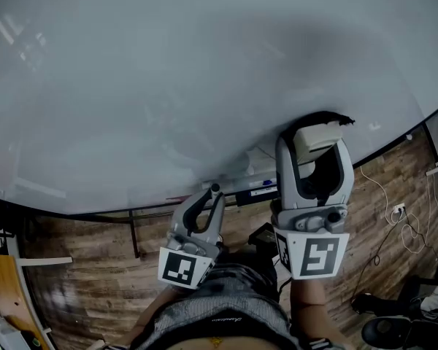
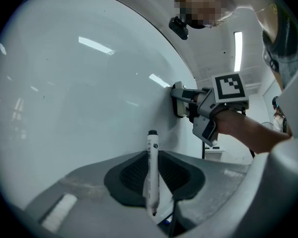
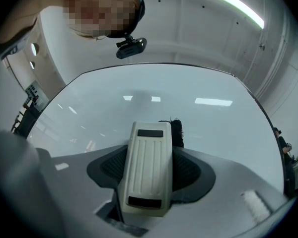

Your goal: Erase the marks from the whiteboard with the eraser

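The right gripper (image 1: 315, 146) has its fingers clamped on a cream eraser (image 3: 149, 167), whose dark felt face is pressed to the lower right part of the whiteboard (image 1: 168, 86). Lower and to its left, the left gripper (image 1: 208, 206) has its fingers closed on a white marker (image 2: 152, 172), above a wooden floor (image 1: 80, 290).

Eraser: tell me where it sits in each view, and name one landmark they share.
Head view: eraser right of centre, in the claw of the right gripper, against the whiteboard.
Left gripper view: eraser right of centre, pressed on the board.
Right gripper view: eraser low centre, gripped in the claw.
Shared landmark: the whiteboard.
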A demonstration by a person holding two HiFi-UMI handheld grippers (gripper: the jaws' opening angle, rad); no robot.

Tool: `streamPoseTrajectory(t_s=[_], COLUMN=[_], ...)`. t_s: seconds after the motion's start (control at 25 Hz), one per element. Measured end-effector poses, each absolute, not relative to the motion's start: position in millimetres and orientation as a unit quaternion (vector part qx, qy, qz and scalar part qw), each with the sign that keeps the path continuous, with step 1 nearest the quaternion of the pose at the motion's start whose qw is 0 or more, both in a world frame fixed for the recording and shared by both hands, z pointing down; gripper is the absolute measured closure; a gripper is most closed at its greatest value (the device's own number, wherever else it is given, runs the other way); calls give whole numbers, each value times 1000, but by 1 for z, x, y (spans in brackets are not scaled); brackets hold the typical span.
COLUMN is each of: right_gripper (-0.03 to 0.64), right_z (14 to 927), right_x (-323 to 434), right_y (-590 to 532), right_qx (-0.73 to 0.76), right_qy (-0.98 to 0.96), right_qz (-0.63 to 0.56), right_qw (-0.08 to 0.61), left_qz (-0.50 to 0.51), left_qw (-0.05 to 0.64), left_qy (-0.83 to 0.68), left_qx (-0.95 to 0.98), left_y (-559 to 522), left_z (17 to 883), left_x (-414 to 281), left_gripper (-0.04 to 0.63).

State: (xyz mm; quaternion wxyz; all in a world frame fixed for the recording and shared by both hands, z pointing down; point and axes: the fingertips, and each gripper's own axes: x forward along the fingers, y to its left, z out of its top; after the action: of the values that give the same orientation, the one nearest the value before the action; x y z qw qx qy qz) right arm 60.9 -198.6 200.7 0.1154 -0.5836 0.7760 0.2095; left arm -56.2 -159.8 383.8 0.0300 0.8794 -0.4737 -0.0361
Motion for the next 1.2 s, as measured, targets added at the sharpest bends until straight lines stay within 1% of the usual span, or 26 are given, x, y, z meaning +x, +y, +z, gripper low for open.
streamPoseTrajectory(t_s=[0.08,0.24,0.4,0.84,0.96,1.12,1.2], right_gripper=[354,354,354,354,354,354,354], right_z=[202,217,238,295,317,353,364], right_x=[61,65,72,80,81,88,94], right_y=[-197,-197,-197,-202,-205,-209,-211], right_qx=[-585,-589,-590,-591,-589,-592,-596], right_qy=[773,769,770,781,789,794,793], right_qz=[215,208,194,155,146,136,125], right_qw=[119,137,151,130,100,13,-7], left_qz=[-33,-30,-28,-21,-19,-18,-17], left_qw=[27,51,47,48,46,45,49], left_qy=[-473,-478,-473,-467,-465,-459,-456], left_qx=[880,877,879,882,884,887,888], left_y=[-160,-159,-159,-161,-160,-158,-156], left_z=[383,384,385,388,390,392,395], left_x=[-57,-57,-54,-50,-49,-46,-41], left_gripper=[525,525,525,525,525,525,525])
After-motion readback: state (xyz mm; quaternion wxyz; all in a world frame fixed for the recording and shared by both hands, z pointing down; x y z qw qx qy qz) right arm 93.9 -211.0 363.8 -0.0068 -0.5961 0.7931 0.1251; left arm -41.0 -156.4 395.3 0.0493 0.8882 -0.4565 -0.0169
